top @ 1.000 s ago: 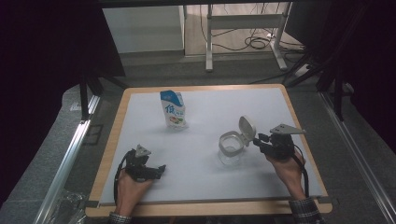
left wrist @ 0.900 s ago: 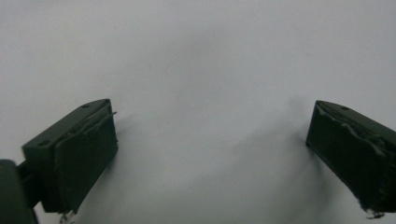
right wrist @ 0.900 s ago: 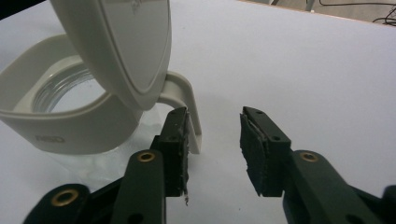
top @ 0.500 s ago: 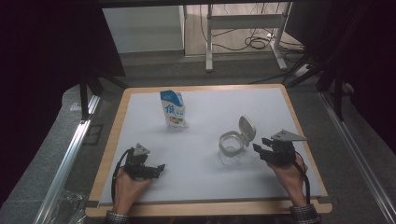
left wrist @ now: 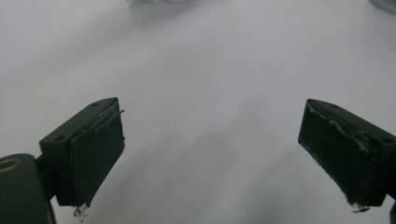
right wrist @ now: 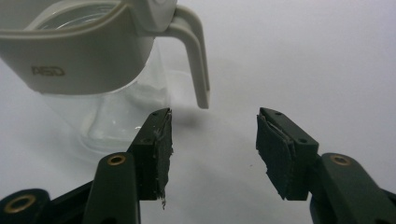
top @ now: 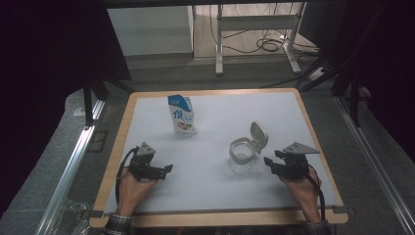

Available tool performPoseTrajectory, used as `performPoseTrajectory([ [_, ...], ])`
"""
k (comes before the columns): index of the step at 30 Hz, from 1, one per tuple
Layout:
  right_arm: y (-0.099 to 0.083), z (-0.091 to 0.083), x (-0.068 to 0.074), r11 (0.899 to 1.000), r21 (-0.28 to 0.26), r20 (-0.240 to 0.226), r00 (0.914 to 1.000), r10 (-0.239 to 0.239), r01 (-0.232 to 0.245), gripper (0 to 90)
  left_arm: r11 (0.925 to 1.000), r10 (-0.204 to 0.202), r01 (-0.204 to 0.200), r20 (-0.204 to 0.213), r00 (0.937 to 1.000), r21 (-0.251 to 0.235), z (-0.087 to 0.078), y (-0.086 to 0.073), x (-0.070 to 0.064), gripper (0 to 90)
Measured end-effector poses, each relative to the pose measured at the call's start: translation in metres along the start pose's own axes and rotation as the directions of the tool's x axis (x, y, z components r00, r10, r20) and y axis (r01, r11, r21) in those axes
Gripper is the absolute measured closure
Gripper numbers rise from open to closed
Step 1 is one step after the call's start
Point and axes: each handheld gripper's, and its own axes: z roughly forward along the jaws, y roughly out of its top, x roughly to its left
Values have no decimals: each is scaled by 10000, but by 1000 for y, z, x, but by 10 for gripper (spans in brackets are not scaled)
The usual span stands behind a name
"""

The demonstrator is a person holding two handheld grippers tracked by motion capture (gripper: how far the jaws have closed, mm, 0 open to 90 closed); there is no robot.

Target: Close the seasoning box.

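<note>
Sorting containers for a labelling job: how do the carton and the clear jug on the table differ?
The carton is opaque, printed blue and white, and shut at its top; the clear jug is see-through with a pale collar, its lid flipped open. The carton stands farther back, left of centre; the jug sits beside the right gripper. Both stand upright on the white table, held by nothing.

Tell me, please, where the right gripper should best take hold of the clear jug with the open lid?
Probably the handle of the jug: it is a thin strap jutting toward the right gripper, whose jaws stand open just short of it. Come straight in from the jug's right side.
</note>
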Motion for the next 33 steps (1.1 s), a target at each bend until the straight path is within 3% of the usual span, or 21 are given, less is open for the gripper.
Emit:
performPoseTrajectory([
  [9, -11, 1, 1, 9999, -5, -151, 9998, 159, -159, 398, 9999, 164, -164, 265, 9995, 27, 4, 12, 9, 73],
  [11, -16, 1, 1, 10000, 2, 111, 9999, -36, 36, 381, 9998, 195, -193, 302, 9994, -64, 6, 17, 11, 73],
  [33, -34, 0, -1, 9993, 357, 154, 9998, -87, 81, 346, 9981, 375, -345, 588, 9976, -517, 14, 61, 40, 118],
])
